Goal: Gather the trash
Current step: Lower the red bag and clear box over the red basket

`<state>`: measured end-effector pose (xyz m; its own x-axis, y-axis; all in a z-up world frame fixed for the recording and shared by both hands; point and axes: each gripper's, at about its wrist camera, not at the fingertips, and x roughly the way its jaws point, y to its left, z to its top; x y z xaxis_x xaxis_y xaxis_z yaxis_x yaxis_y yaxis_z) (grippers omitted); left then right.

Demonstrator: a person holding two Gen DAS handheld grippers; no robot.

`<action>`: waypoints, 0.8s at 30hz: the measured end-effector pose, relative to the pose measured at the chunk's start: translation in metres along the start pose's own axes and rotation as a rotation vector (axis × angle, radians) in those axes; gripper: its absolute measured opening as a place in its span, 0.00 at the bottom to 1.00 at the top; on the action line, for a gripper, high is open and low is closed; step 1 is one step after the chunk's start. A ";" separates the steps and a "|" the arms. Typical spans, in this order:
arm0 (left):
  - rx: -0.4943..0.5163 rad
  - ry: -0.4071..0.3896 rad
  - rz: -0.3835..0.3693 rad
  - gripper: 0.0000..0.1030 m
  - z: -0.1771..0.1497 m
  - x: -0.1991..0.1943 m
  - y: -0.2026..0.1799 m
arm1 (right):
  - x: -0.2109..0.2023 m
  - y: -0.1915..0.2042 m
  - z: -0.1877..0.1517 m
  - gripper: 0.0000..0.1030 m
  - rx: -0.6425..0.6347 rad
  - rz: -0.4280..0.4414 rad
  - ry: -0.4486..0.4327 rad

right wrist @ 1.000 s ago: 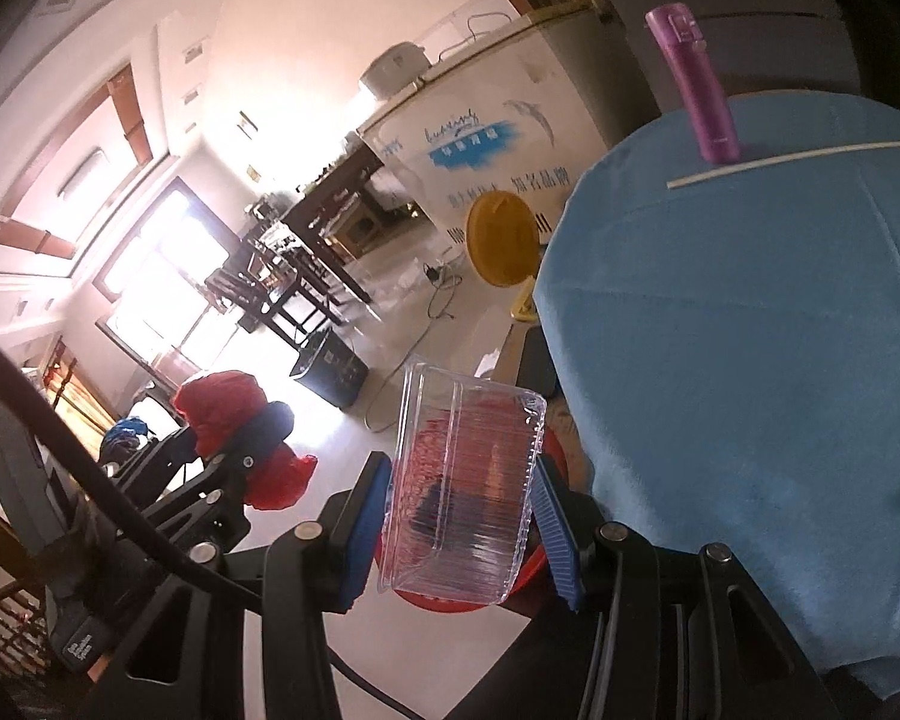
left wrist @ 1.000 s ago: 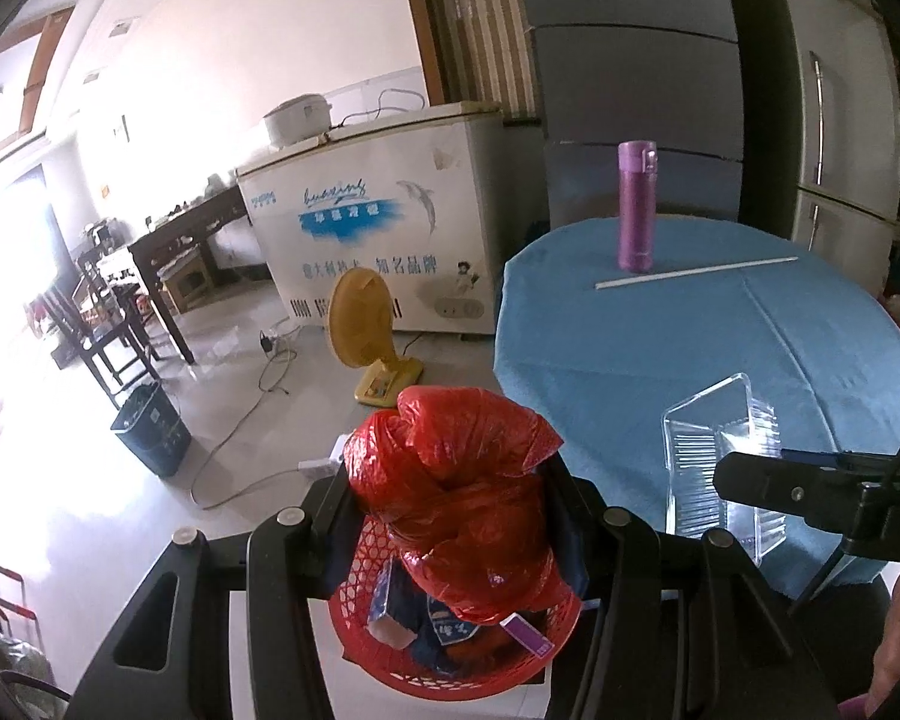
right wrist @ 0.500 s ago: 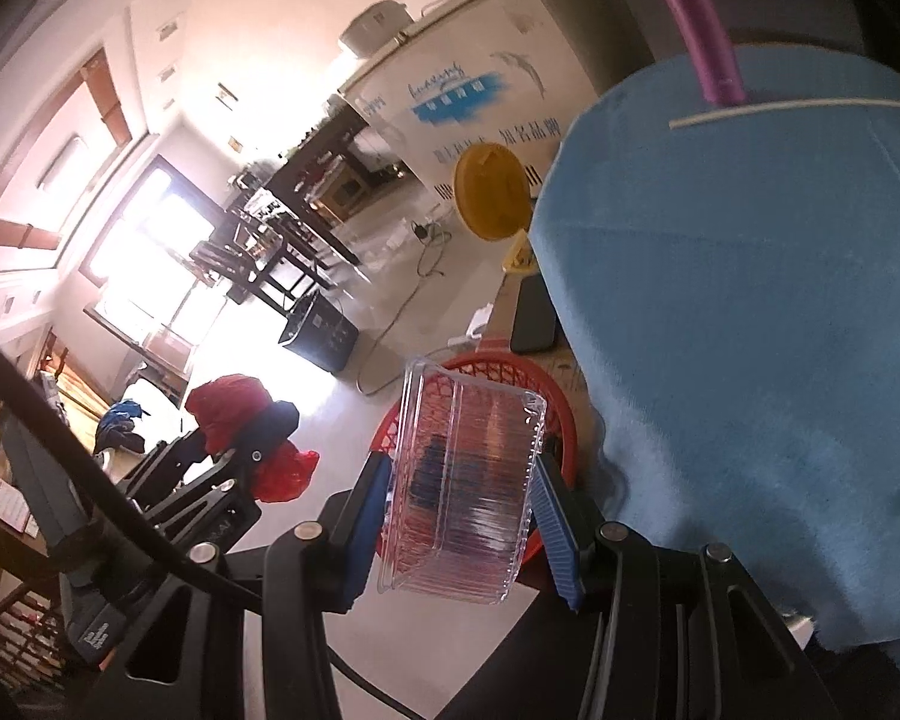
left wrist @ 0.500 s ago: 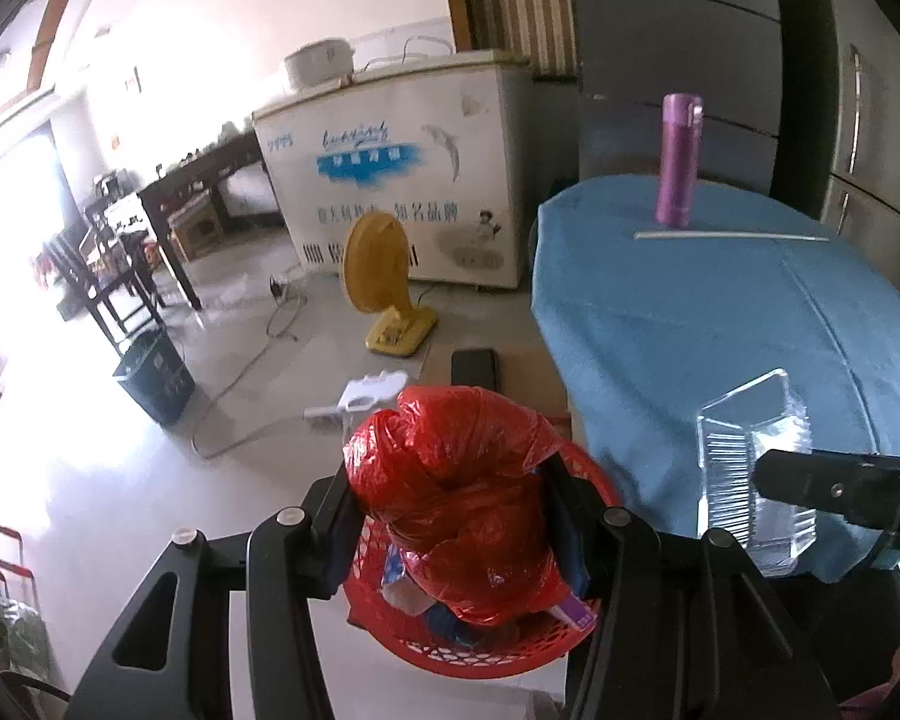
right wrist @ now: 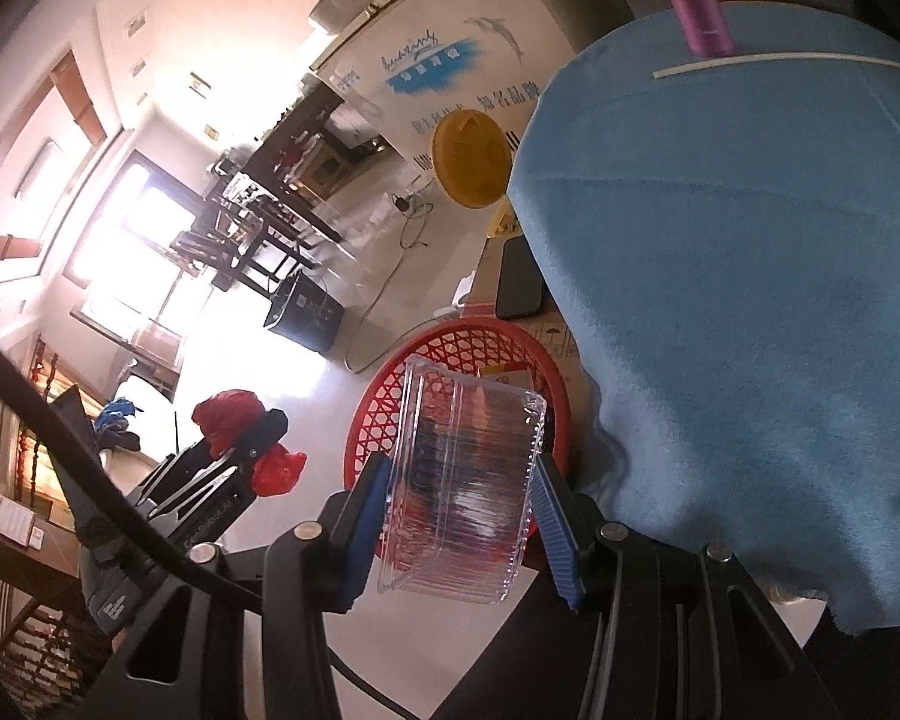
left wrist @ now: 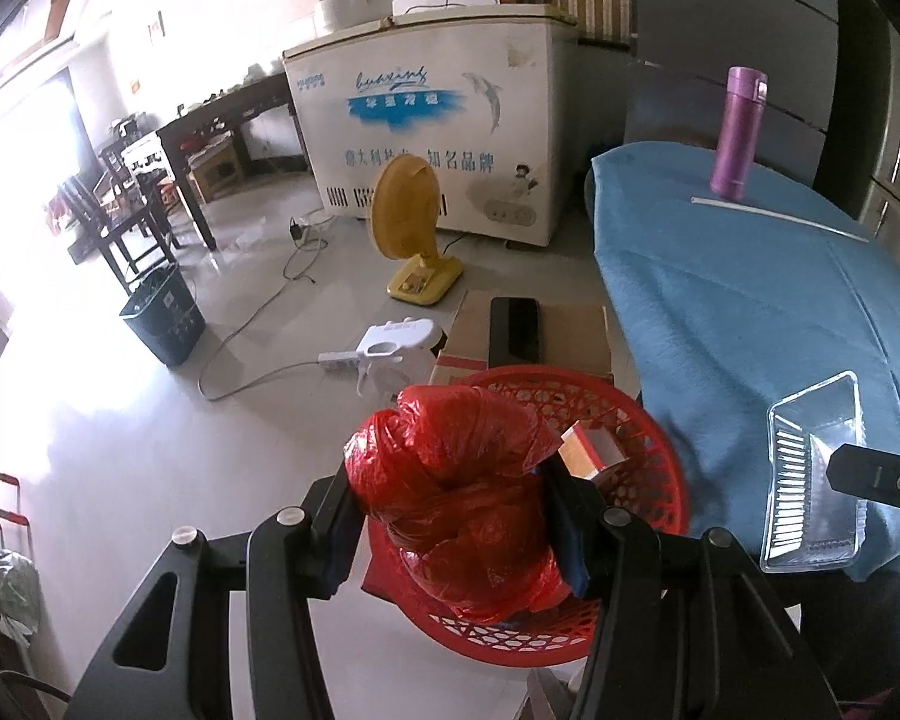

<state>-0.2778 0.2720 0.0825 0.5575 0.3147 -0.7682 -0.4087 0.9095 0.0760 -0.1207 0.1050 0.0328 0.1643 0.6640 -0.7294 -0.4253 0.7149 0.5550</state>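
Left wrist view: my left gripper point(left wrist: 450, 516) is closed tight around a crumpled red plastic bag point(left wrist: 450, 480), one finger pressed into each side, and I hold it above the red mesh basket point(left wrist: 642, 432). A small cardboard box point(left wrist: 591, 450) lies inside that basket, and the basket sits just beside the hanging edge of the blue tablecloth point(left wrist: 750, 300). Over in the right wrist view, my right gripper point(right wrist: 459, 510) pinches a clear plastic clamshell container point(right wrist: 459, 480) between its blue pads point(right wrist: 555, 540), upright above the basket's rim. On the table a purple bottle point(left wrist: 738, 132) stands touching a white straw point(left wrist: 774, 216). A black phone point(left wrist: 515, 330) rests on a cardboard carton beyond the basket.
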 end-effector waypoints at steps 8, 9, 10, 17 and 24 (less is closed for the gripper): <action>-0.011 0.044 -0.008 0.53 -0.006 0.015 0.007 | 0.017 0.005 0.010 0.49 0.006 -0.008 0.034; -0.011 0.050 -0.010 0.53 -0.007 0.017 0.006 | 0.019 0.005 0.011 0.49 0.006 -0.010 0.036; -0.010 0.055 -0.012 0.53 -0.008 0.019 0.006 | 0.023 0.005 0.012 0.49 0.006 -0.011 0.039; -0.002 0.078 -0.020 0.53 -0.014 0.027 0.004 | 0.040 0.008 0.022 0.49 0.004 -0.040 0.032; 0.004 0.074 -0.040 0.53 -0.019 0.034 -0.001 | 0.058 0.005 0.034 0.49 0.006 -0.070 0.017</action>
<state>-0.2722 0.2769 0.0448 0.5186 0.2573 -0.8154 -0.3838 0.9222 0.0470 -0.0829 0.1544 0.0066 0.1788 0.6086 -0.7731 -0.4081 0.7608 0.5046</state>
